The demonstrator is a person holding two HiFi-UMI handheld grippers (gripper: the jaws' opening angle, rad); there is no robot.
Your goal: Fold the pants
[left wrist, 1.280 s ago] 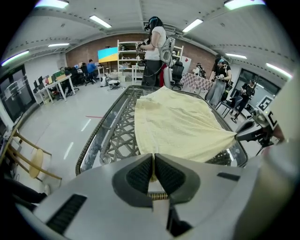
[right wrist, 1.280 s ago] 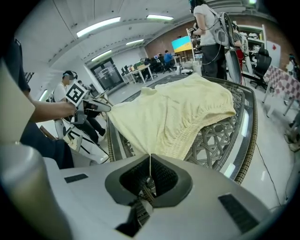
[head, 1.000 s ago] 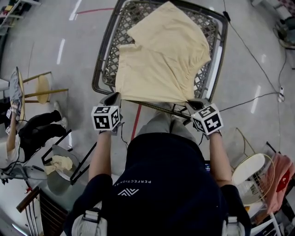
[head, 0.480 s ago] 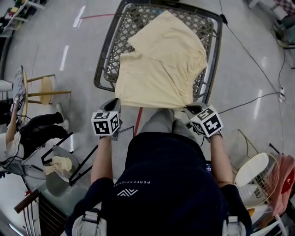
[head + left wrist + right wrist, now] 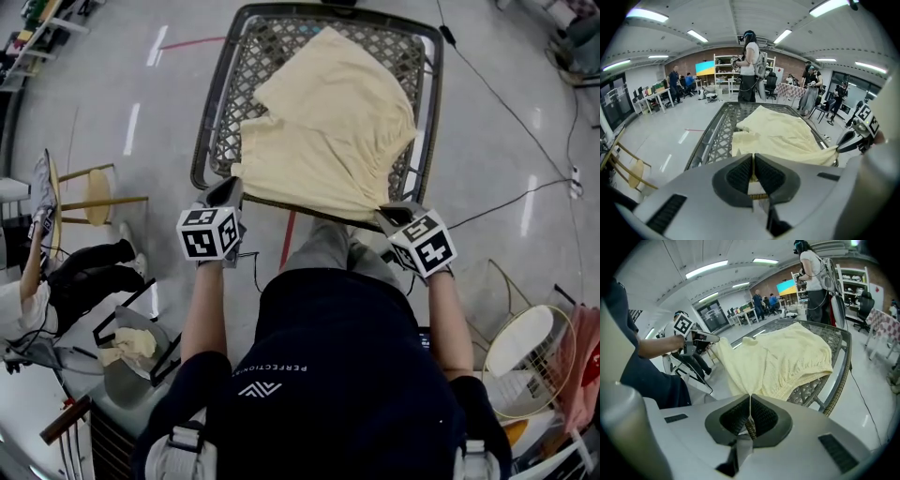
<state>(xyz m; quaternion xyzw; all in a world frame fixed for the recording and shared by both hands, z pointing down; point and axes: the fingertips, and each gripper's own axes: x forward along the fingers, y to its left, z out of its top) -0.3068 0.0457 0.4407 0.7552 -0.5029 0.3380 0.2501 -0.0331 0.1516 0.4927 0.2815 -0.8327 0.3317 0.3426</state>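
Currently the left gripper (image 5: 228, 194) is clamped on the near-left corner of the pale yellow pants (image 5: 328, 122), whose far part lies spread over the lattice-topped table (image 5: 200, 150). At the right, the right gripper (image 5: 391, 218) pinches the near-right corner, so the near edge hangs taut between the two, just off the table's near rim. I judge this the opening of a fold, with the near edge gripped and raised; the next move calls for both grippers to travel together toward the far edge, keeping the cloth level, before letting go.
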